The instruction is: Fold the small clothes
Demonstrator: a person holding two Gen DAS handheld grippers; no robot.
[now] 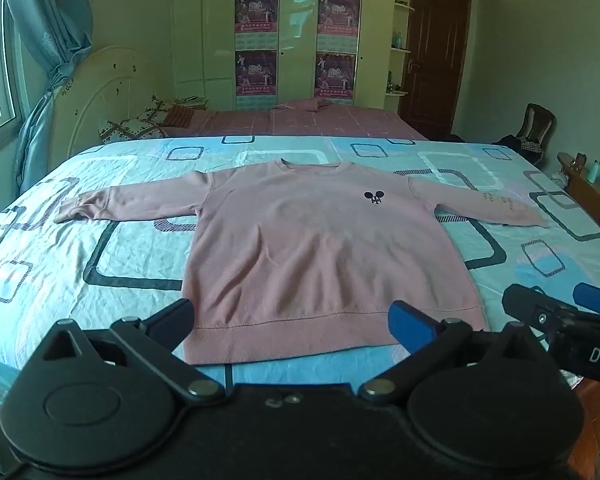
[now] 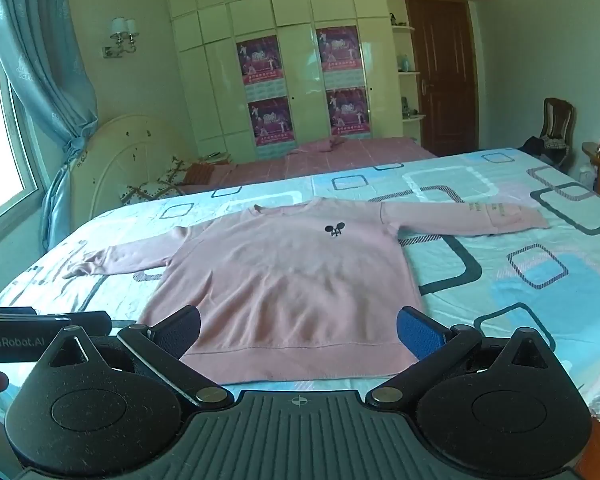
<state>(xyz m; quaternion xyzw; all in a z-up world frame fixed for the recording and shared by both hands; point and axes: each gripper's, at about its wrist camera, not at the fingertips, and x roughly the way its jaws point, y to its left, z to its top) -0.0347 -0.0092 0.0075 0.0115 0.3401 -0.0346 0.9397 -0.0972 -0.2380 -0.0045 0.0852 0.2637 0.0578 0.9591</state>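
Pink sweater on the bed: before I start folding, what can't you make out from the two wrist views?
- Pink sweater: its hem corners sit behind the open jaws in both wrist views.
- Sleeve lettering: too small and blurred to read.
- Right gripper: cut off by the left view's right edge.
- Crumpled pink item on the far bed: too small to identify.

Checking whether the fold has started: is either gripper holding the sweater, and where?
Nothing is held. Left gripper and right gripper are both open above the sweater hem.
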